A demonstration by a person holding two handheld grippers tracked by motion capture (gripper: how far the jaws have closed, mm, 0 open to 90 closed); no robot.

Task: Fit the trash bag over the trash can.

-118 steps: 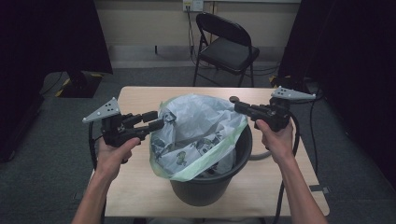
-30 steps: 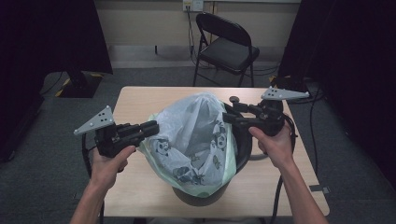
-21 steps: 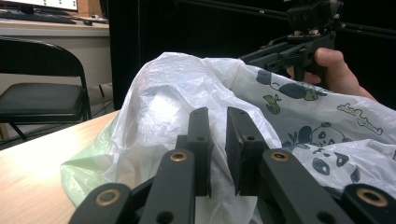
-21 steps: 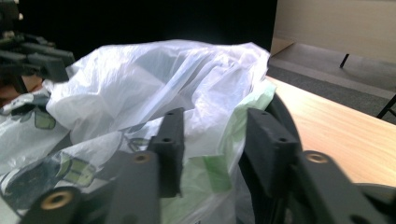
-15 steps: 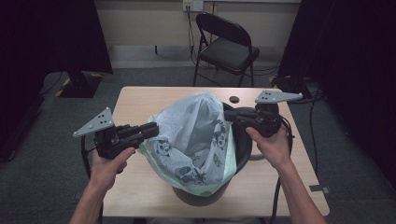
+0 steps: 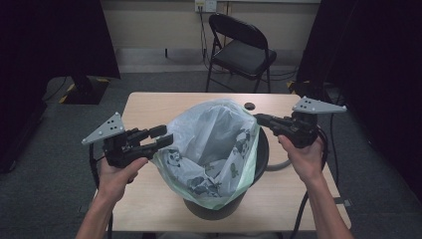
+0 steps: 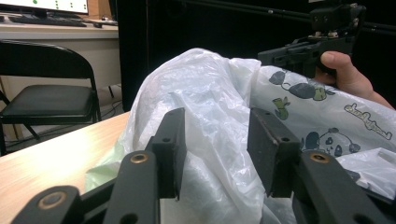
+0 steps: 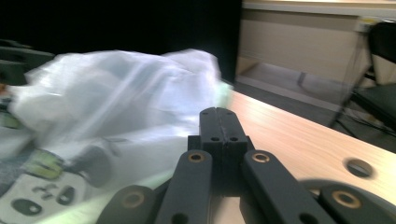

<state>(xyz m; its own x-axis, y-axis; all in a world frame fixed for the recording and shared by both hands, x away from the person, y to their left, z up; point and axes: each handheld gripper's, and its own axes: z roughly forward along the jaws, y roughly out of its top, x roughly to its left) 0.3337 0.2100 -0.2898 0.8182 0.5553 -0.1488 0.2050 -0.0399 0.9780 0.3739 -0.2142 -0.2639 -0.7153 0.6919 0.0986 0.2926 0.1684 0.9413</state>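
Note:
A thin whitish plastic bag (image 6: 214, 144) printed with pandas lines a black bin (image 6: 262, 149) on the wooden table (image 6: 149, 109); its mouth gapes upward. My left gripper (image 6: 158, 136) is at the bag's left rim. In the left gripper view its jaws (image 7: 217, 128) have just been opening, and bag film (image 7: 210, 93) bulges between the pads without being pinched. My right gripper (image 6: 259, 118) is at the bag's right rim with its jaws pressed together (image 8: 219, 116). No film shows between them, and the bag (image 8: 116, 93) lies to their left.
A black folding chair (image 6: 241, 50) stands beyond the table's far edge. A round cable hole (image 6: 249, 106) sits in the tabletop behind the bin. A grey cable (image 6: 278, 164) loops on the table right of the bin. Dark curtains flank both sides.
The bunched bag has spread open and now shows its inside. The left jaws have widened. The right jaws have closed, and that gripper has shifted slightly to the right.

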